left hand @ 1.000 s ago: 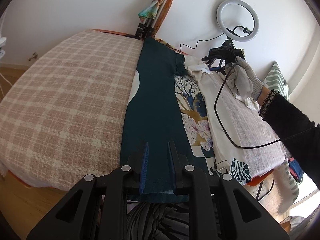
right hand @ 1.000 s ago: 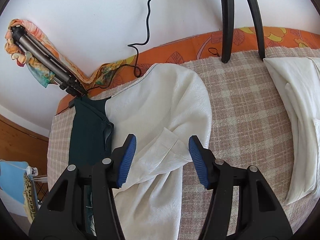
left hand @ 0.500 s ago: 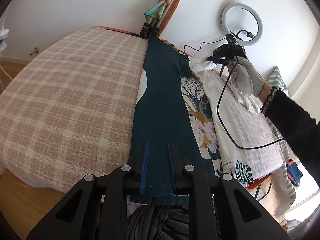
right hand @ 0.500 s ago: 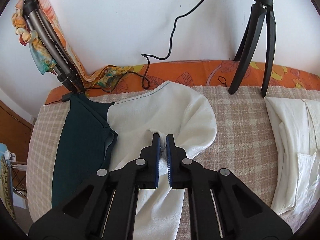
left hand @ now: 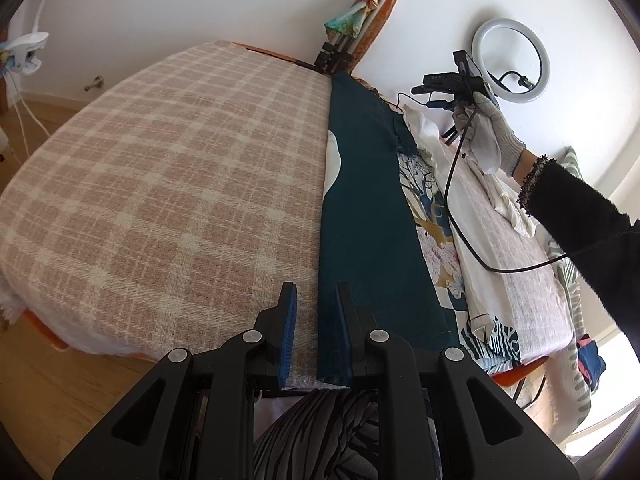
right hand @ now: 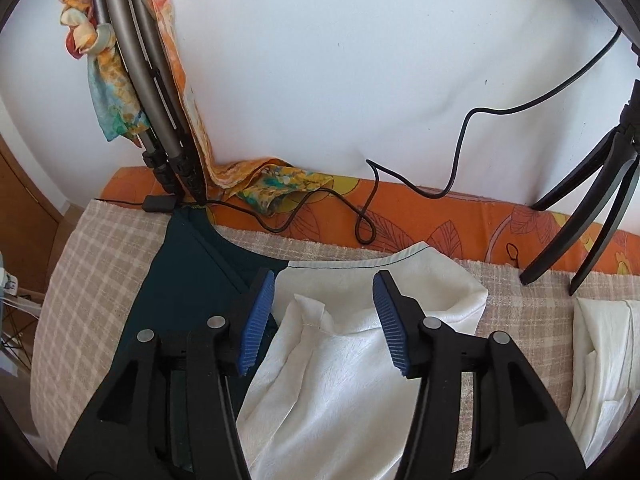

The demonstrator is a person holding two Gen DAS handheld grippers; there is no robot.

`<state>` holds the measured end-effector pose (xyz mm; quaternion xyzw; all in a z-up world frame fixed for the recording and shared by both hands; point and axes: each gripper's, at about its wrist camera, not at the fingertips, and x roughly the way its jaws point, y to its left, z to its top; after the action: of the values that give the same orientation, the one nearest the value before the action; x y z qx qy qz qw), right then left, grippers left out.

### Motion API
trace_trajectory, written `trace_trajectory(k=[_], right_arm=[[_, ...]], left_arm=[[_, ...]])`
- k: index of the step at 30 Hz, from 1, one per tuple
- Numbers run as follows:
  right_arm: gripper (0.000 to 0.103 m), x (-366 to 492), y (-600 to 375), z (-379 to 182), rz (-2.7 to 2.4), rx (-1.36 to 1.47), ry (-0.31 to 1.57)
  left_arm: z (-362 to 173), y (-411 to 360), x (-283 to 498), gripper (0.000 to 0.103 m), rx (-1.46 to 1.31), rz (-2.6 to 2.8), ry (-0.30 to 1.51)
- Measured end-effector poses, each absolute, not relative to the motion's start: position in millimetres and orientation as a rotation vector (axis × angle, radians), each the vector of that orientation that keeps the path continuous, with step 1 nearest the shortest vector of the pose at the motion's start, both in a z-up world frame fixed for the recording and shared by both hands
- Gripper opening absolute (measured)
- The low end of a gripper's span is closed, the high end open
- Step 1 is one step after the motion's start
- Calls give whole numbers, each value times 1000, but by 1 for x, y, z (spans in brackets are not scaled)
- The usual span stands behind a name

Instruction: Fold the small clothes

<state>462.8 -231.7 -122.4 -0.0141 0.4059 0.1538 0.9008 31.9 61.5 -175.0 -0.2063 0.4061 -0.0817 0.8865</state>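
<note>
Right tongs [right hand: 324, 320]: jaws apart and opening, clamping nothing; the folded-in white sleeve [right hand: 316, 320] is lying between them, pads clear of it.
Left tongs [left hand: 314, 336]: narrow gap, hovering at the teal edge; I cannot tell whether they are gripping it.
Garment [left hand: 368, 208]: teal-and-white, lying flat on the plaid bed [left hand: 168, 184], long axis running away from the left tongs toward the wall.
Nearer hand: the right, at the far collar end.
</note>
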Motion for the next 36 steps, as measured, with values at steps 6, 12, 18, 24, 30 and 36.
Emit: trace_trajectory(k=[6,12,18,24,30,36], right_arm=[[55,423,-274,-93,319,39,807],[55,339,-324,-81,338,81,833],[55,239,-358,-104,393,119,923],[55,148,-371,-163,439,159,1017],[55,89,-366,-210,501,183,1101],[55,65,-357,-218,572,181,1139]], left_arm=[[-165,62,40,17,-414,-196,823],[-157,64,48,30,-411,-234,820],[-156,61,57,36,-368,-298,847],[-174,62,55,41,-424,-322,911],[-180,64,50,41,-450,-341,942],[-182,68,56,41,-515,-408,993]])
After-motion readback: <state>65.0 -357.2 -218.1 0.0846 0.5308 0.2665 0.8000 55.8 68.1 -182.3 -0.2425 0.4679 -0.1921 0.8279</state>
